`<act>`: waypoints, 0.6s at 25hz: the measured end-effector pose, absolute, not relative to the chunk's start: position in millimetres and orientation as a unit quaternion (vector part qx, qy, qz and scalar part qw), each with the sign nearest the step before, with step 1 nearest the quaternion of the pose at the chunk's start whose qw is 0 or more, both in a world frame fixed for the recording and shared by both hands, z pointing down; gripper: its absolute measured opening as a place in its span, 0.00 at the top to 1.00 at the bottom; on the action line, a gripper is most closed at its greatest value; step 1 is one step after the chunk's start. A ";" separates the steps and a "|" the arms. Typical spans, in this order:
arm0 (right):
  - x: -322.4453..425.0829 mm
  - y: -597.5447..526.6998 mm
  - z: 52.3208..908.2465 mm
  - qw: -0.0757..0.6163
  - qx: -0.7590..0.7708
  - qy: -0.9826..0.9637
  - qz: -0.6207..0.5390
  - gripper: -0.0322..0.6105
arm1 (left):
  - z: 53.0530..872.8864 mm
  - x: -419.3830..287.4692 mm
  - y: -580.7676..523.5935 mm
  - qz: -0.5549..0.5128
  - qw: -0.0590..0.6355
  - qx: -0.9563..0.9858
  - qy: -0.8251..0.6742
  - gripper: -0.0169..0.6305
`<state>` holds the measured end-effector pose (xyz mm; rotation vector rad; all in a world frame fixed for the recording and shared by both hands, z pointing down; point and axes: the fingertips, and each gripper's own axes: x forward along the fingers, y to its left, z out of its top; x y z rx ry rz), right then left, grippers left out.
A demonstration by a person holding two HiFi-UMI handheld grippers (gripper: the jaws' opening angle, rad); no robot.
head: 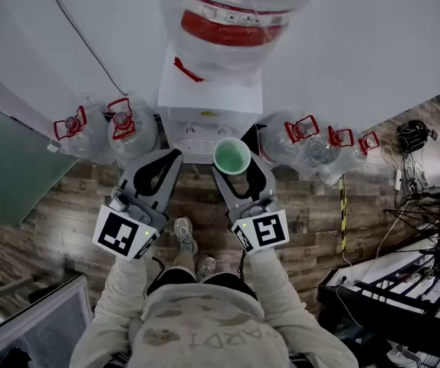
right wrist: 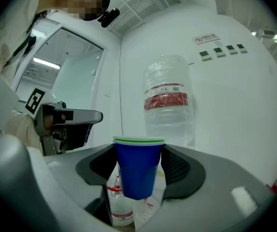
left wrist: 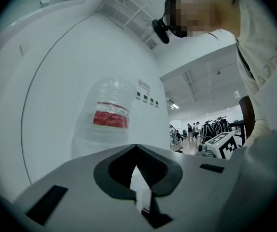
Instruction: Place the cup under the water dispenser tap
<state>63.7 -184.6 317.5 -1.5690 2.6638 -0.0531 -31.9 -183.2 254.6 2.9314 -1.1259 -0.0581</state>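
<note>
A blue cup (right wrist: 138, 170) with a white-and-green rim stands upright between the jaws of my right gripper (right wrist: 139, 154), which is shut on it. From above, the cup (head: 231, 156) shows a green inside and hangs just in front of the white water dispenser (head: 208, 102), slightly right of its tap area. A large bottle with a red label (head: 231, 18) tops the dispenser. My left gripper (head: 172, 159) is beside the cup on the left, and its jaws meet at the tips with nothing between them (left wrist: 136, 149).
Spare water bottles with red handles stand on the wooden floor left (head: 128, 129) and right (head: 306, 140) of the dispenser. Cables and equipment (head: 412, 282) crowd the right side. A glass partition (head: 13, 159) is on the left. The person's shoes (head: 193, 251) are below the grippers.
</note>
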 end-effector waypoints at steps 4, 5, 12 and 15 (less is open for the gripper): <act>57.9 -195.3 341.2 0.018 -0.507 0.861 -0.025 0.49 | 275.9 -35.5 -191.4 -0.011 0.010 0.935 -0.354 0.96; 57.0 -197.7 347.1 0.016 -0.508 0.861 -0.027 0.49 | 280.6 -36.1 -193.0 -0.010 0.012 0.936 -0.353 0.96; 50.5 -211.4 392.6 0.006 -0.508 0.861 -0.039 0.49 | 312.3 -38.8 -203.0 -0.007 0.032 0.939 -0.343 0.96; 46.7 -216.6 414.7 -0.002 -0.508 0.860 -0.038 0.49 | 328.8 -39.7 -205.5 -0.001 0.042 0.940 -0.338 0.96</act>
